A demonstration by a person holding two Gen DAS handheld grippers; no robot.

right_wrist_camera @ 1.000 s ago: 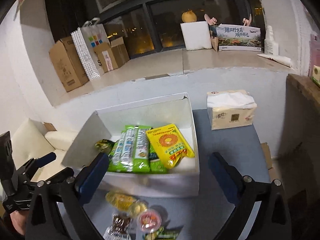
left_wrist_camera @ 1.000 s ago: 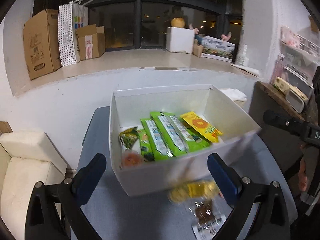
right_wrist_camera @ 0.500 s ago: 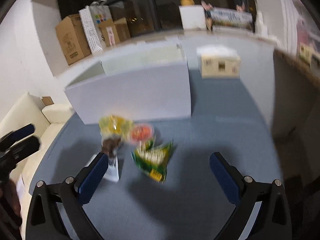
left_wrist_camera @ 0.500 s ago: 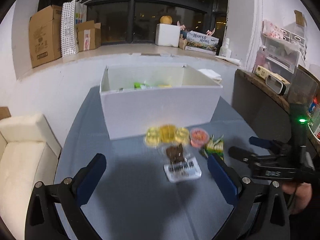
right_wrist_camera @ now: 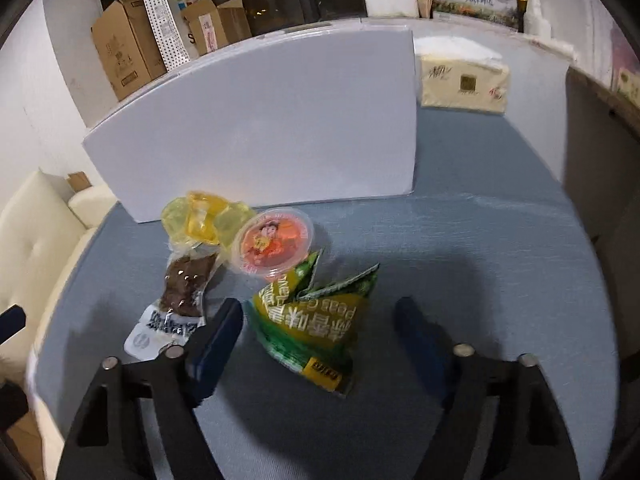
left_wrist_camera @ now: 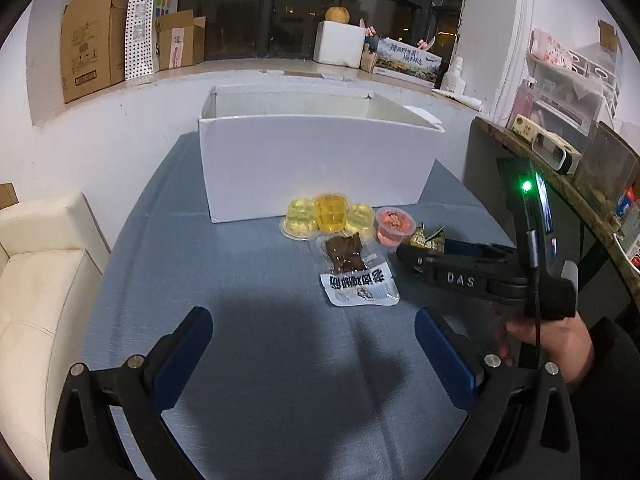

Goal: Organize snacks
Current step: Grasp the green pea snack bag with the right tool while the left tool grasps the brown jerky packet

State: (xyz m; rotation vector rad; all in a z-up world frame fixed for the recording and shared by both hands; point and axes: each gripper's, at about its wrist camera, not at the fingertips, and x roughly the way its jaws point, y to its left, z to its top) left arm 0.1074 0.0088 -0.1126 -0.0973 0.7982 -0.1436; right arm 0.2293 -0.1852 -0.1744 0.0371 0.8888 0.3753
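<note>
Before the white box [right_wrist_camera: 256,128], our half-closing right gripper [right_wrist_camera: 318,320] straddles, ungripped, the light, crinkly green packet [right_wrist_camera: 316,320]; pinch mid-body.

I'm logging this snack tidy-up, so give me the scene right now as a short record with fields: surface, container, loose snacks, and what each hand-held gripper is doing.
surface: blue-grey table
container: white box, interior hidden from both views
loose snacks: yellow jelly cups, red jelly cup, brown meat pouch, green packet, all on the table in front of the box
left hand-held gripper: open, empty, short of the snacks
right hand-held gripper: jaws have just been closing, green packet between them, pads not yet pressing it
</note>
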